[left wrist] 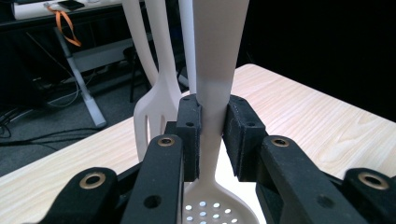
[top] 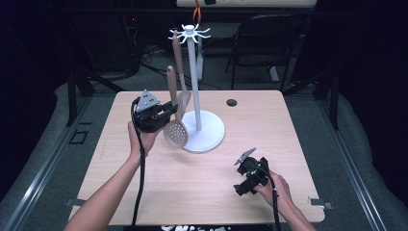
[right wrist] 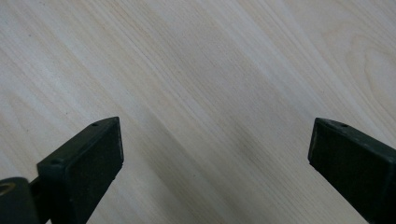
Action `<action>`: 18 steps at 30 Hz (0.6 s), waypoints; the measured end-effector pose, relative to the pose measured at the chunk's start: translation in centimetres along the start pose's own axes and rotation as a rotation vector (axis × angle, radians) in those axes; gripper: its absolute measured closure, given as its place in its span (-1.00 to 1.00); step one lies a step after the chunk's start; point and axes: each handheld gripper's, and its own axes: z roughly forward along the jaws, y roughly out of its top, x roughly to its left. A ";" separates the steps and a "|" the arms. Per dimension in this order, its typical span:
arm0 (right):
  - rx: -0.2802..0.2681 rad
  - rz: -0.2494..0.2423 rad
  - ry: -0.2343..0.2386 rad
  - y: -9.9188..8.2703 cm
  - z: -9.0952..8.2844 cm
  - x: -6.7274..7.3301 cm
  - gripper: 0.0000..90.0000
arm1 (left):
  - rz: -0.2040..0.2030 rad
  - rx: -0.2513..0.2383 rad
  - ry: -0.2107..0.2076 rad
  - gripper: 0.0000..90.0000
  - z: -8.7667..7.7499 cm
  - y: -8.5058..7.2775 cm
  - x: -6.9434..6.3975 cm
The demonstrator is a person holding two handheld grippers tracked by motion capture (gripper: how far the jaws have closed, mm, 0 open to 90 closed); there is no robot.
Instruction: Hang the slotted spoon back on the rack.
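Left gripper [left wrist: 212,135]: pinching slotted spoon [top: 176,131] handle.
Right gripper [right wrist: 215,163]: spread, idle over table [right wrist: 196,70].
Risk: spoon swinging into rack [top: 196,77], knocking hung spatula [left wrist: 156,105].

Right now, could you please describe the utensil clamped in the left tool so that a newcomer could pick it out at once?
Start at the white utensil stand on the wooden table. Just left of its pole, the left tool grips the slotted spoon by its handle, bowl hanging down. Unlike the pronged spatula hanging beside it from the rack, its round bowl is dotted with small holes.
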 end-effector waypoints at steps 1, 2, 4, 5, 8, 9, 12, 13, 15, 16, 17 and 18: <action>0.000 0.001 0.001 0.0 0.0 0.0 -0.94 | -0.003 -0.005 -0.003 0.70 0.2 0.3 0.0; 0.002 0.001 0.001 0.0 0.0 0.0 -0.94 | -0.003 -0.004 -0.003 0.70 0.2 0.4 0.0; 0.008 -0.004 0.003 0.0 -0.1 0.0 -0.94 | -0.005 -0.009 -0.007 0.70 0.4 0.8 0.0; 0.006 -0.004 0.004 0.1 -0.1 0.0 -0.94 | -0.004 -0.010 -0.010 0.70 0.5 1.1 0.0; 0.009 -0.014 -0.004 0.1 -0.1 0.1 -0.94 | -0.001 -0.015 -0.009 0.70 0.8 1.9 -0.1; 0.008 -0.014 -0.004 0.1 -0.1 0.1 -0.94 | 0.002 -0.017 -0.008 0.70 0.9 2.2 -0.1; 0.006 -0.015 -0.003 0.1 -0.1 0.1 -0.94 | -0.004 -0.023 -0.006 0.70 1.2 2.8 0.0; 0.008 -0.016 0.001 0.1 -0.2 0.2 -0.94 | -0.008 -0.022 -0.005 0.70 1.2 3.0 0.1; 0.011 -0.022 -0.003 0.1 -0.2 0.2 -0.94 | -0.017 -0.024 -0.003 0.70 1.4 3.3 0.2; 0.013 -0.023 -0.006 0.1 -0.2 0.2 -0.94 | -0.020 -0.027 -0.004 0.70 1.5 3.5 0.3; 0.014 -0.024 -0.006 0.1 -0.2 0.2 -0.94 | -0.018 -0.025 0.000 0.70 1.5 3.6 0.4; 0.012 -0.025 -0.006 0.1 -0.2 0.2 -0.93 | -0.023 -0.026 0.002 0.70 1.6 3.7 0.4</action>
